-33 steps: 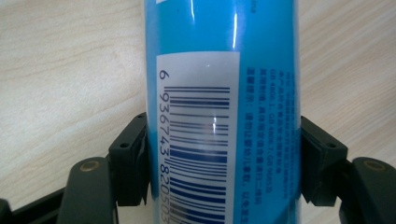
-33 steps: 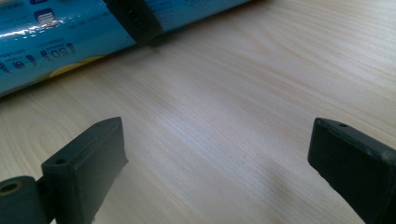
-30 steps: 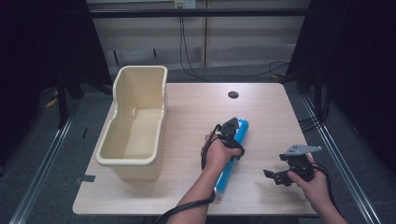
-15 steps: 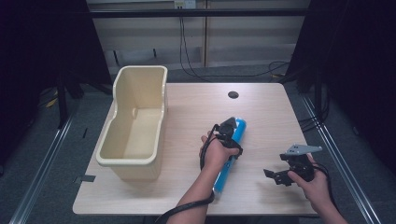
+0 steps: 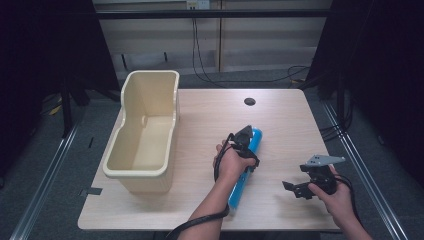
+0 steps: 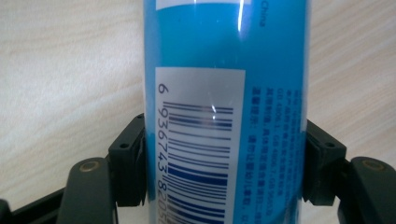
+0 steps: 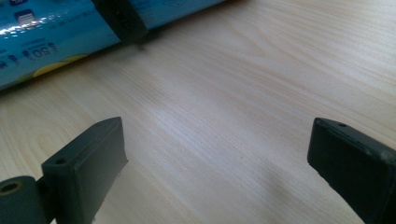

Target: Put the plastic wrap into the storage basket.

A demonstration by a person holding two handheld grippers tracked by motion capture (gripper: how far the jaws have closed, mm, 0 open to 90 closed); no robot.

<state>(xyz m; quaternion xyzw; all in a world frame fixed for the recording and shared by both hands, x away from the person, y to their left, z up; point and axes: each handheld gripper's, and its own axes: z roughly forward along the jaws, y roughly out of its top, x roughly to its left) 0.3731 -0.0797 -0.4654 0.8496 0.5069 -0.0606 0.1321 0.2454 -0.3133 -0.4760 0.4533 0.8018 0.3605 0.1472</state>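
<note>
A pale wooden table (image 5: pixel 210 125) with a small dark round hole (image 5: pixel 249 101) near its far edge is standing on a grey floor, with black curtains hanging at both sides and dark cables trailing down a light panelled wall behind it. A cream plastic tub (image 5: pixel 142 135) with one tall end is sitting along the table's left edge. Near the middle, a long blue cylindrical can (image 5: pixel 245 170) is lying on its side on the wood, its barcode label facing up, and the left gripper (image 6: pixel 224 163) is clamping it across its width, both black pads pressing on the blue sides. Off to the right, well apart from the can, the right gripper (image 7: pixel 215 158) is hovering just over bare wood with its jaws spread wide and nothing between them; the high view shows it in the person's hand (image 5: pixel 335 192) near the table's near right corner. Compared with a second ago, both hands, the can and the tub are sitting where they were, and the clamp on the can is looking unchanged.
</note>
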